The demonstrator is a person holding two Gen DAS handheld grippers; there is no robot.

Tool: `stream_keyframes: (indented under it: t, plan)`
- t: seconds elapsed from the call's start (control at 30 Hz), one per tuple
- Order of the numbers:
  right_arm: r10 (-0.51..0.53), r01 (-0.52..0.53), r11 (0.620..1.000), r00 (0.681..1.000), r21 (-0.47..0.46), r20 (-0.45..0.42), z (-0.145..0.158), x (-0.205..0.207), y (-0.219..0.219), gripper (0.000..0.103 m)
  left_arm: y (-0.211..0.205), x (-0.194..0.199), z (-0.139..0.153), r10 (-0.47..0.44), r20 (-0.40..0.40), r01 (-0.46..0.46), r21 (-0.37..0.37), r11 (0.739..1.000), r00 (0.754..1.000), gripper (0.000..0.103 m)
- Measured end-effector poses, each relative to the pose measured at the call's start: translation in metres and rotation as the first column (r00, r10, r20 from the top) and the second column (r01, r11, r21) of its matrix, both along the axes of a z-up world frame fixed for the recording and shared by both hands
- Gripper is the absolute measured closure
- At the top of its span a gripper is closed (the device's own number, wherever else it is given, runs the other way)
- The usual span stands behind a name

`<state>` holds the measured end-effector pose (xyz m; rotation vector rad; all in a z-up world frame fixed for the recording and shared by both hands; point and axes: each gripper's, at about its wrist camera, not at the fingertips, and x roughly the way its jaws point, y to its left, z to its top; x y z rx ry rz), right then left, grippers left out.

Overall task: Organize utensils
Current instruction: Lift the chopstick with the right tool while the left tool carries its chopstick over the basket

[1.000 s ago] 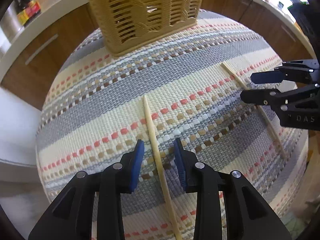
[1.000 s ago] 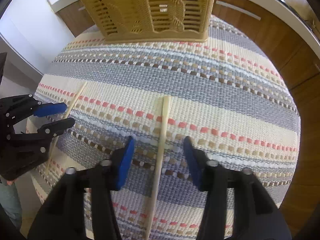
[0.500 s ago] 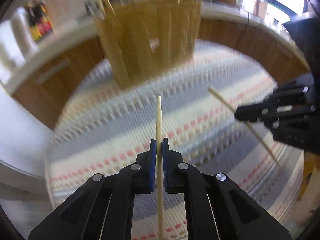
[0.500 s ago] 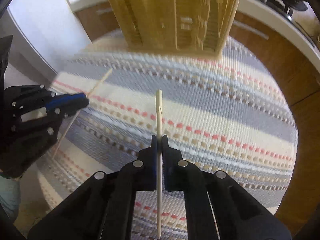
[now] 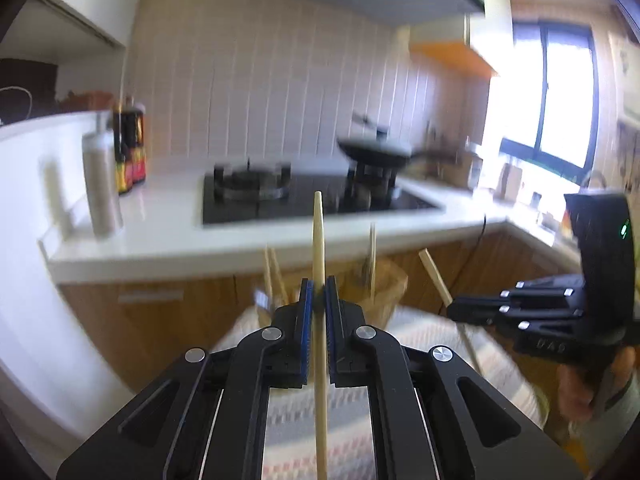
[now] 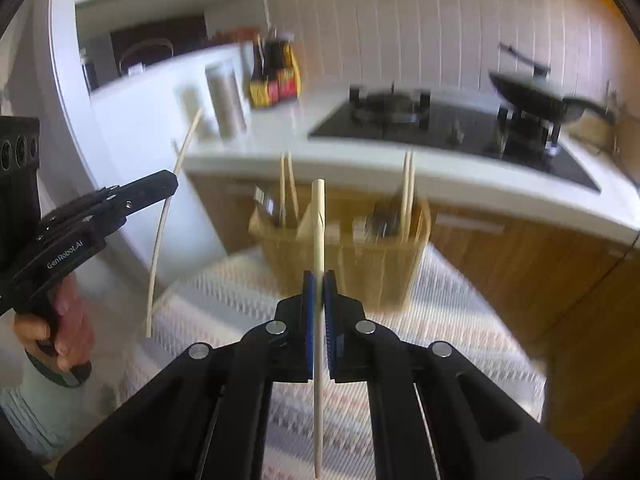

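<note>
Both sets of jaws have clamped shut, each on one chopstick that a second ago lay on the striped mat between open blue pads. The left gripper [image 5: 316, 294] now carries its chopstick [image 5: 318, 240] upright, and the right gripper [image 6: 319, 286] does likewise with its own chopstick [image 6: 318, 220]. Ahead of the jaws stands the wicker utensil basket [image 6: 344, 256], already holding chopsticks, so dropping these in looks to be next.

White lettering reading "GenRobot.AI" ran along the black body of the left gripper [image 6: 166, 184], seen from the right wrist. Embossed letters on the right gripper [image 5: 454, 312] body were too blurred to read, as were the sauce bottles' [image 6: 276, 76] labels.
</note>
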<state>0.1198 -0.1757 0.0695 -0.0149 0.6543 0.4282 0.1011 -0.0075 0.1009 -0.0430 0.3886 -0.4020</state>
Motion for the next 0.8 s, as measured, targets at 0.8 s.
stream_keyframes:
  t: [0.8]
  plan:
    - [-0.239,0.178,0.970,0.831,0.167,0.503,0.032,0.104,-0.029,0.100,-0.003,0.103,-0.001,0.108,0.268,-0.050,-0.214,0.976,0.957,0.099]
